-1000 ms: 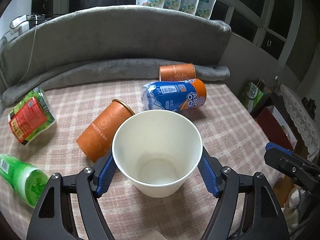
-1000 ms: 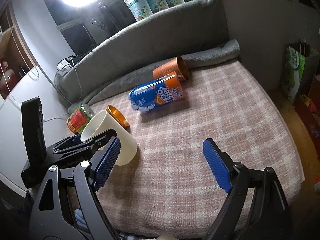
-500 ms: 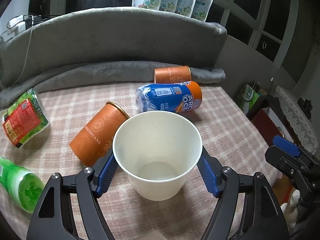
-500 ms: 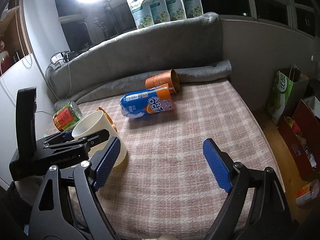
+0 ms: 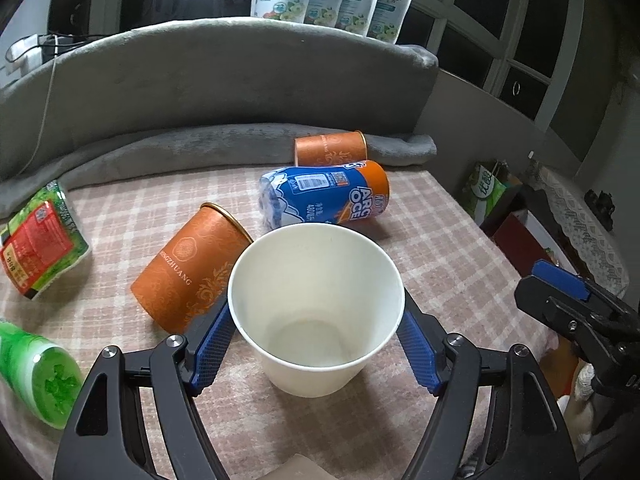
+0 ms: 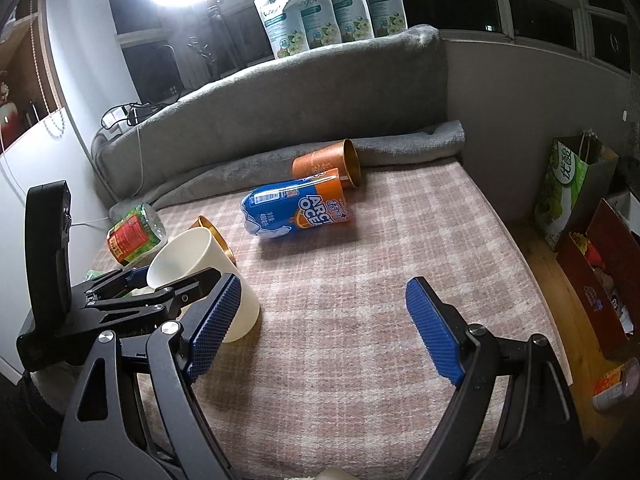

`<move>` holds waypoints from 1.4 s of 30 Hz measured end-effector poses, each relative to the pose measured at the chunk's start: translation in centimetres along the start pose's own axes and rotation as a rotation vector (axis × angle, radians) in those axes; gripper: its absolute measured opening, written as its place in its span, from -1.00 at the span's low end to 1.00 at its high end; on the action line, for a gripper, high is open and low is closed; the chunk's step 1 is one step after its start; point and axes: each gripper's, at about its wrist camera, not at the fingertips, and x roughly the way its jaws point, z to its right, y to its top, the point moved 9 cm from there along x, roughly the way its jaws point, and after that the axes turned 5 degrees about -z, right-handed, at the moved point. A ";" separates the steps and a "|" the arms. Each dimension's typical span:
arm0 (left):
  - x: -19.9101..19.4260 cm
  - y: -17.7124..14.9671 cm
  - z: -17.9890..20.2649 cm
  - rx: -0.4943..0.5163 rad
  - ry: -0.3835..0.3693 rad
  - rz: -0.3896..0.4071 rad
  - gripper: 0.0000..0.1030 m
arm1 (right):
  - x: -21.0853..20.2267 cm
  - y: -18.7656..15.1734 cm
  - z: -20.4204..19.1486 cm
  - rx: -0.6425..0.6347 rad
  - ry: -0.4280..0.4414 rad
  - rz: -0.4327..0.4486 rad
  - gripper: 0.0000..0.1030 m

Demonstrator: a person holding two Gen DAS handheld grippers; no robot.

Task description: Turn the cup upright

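Observation:
A white paper cup (image 5: 316, 312) stands mouth up, near upright, on the checked cloth (image 5: 432, 240). My left gripper (image 5: 316, 344) has its blue pads on both sides of the cup and is shut on it. In the right wrist view the cup (image 6: 200, 276) sits at the left, tilted slightly, with the left gripper's black fingers (image 6: 160, 292) around it. My right gripper (image 6: 320, 324) is open and empty over the cloth, to the right of the cup. It also shows in the left wrist view (image 5: 568, 296) at the right edge.
An orange tube (image 5: 192, 268) lies just left of the cup. A blue and orange can (image 5: 324, 196) and a second orange tube (image 5: 330, 150) lie behind. A red and green packet (image 5: 40, 240) and a green bottle (image 5: 36, 376) lie at the left. The bed's right edge (image 6: 532, 280) drops to the floor.
The cup has been turned a little more upright in my left gripper and drawn slightly back from the orange tube. The right gripper has stayed open, shifting slightly.

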 end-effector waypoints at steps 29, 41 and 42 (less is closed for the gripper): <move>-6.3 2.4 0.2 0.031 0.008 0.160 0.57 | -1.1 0.9 -1.3 -0.010 0.004 0.046 0.69; -10.7 1.8 -2.6 0.030 0.090 0.249 0.57 | -1.3 1.3 -4.0 -0.065 0.009 0.081 0.69; -11.1 1.5 -2.9 0.031 0.102 0.255 0.57 | -1.3 1.3 -4.2 -0.069 0.010 0.085 0.69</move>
